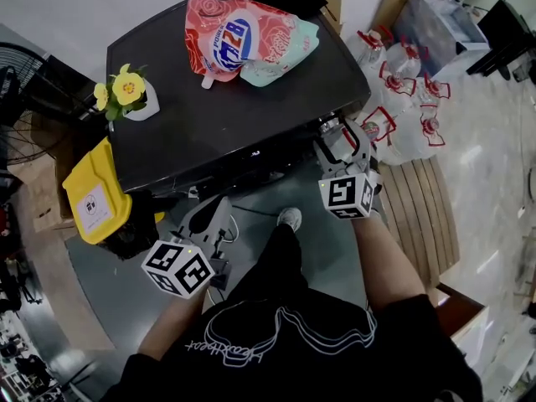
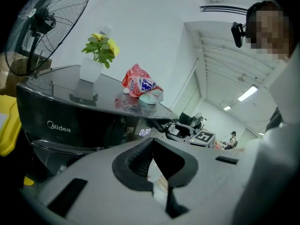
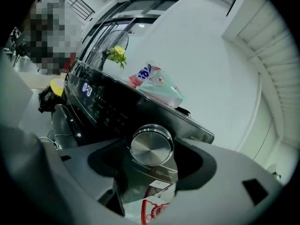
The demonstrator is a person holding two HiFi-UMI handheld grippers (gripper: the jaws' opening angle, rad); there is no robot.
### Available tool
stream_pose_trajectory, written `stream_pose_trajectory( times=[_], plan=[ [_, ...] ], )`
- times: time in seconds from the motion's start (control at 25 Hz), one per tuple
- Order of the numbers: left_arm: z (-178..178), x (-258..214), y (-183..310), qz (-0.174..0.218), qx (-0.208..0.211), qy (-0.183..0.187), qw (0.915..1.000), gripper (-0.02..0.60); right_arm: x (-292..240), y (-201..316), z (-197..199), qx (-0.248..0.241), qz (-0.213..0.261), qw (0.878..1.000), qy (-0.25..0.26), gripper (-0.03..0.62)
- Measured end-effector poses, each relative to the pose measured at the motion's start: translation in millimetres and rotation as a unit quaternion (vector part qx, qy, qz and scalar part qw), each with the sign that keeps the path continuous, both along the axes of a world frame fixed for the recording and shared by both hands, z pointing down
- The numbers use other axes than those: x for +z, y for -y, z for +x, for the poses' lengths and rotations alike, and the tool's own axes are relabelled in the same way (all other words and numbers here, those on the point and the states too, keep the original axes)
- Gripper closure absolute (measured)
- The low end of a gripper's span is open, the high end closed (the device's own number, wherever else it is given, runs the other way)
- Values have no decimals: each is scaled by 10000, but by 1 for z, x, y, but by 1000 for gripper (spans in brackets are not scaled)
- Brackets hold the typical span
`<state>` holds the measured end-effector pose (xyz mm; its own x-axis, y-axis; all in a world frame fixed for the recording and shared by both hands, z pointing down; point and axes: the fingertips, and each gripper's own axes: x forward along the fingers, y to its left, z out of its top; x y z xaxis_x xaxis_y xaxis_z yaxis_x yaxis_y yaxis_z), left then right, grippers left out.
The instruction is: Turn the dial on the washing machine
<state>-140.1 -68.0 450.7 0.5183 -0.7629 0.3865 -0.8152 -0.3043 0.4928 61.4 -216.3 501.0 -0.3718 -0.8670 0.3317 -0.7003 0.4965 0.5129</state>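
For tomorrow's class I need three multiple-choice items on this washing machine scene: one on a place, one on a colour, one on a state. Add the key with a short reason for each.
1. Where does the flower pot stand?
A. on a chair
B. on top of the washing machine
C. on a shelf

2. What colour are the flowers?
A. red
B. white
C. yellow

3. In what state is the washing machine's display?
A. lit, showing digits
B. dark
C. cracked

Key:
1 B, since the head view shows the pot on the machine's dark top.
2 C, since the blooms above the green leaves are yellow.
3 A, since pale digits glow on the front panel in the left gripper view.
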Motion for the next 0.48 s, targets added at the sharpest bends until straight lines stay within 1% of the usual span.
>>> stream_pose_trajectory(
  times=[0.2, 0.28, 0.4, 0.48],
  plan=[
    [-1, 3, 0, -10, -4, -30, 10000, 577, 2, 3, 1, 60, 63, 9996, -250, 306],
    [-2, 3, -1, -4, -7, -48, 10000, 577, 2, 3, 1, 68, 86, 9995, -311, 306],
    [-2, 5, -2, 8, -8, -72, 10000, 577, 3, 3, 1, 66, 62, 9995, -300, 307],
    [-2, 5, -3, 10, -13, -89, 10000, 577, 3, 2, 1, 60, -15, 9998, -196, 307]
  ],
)
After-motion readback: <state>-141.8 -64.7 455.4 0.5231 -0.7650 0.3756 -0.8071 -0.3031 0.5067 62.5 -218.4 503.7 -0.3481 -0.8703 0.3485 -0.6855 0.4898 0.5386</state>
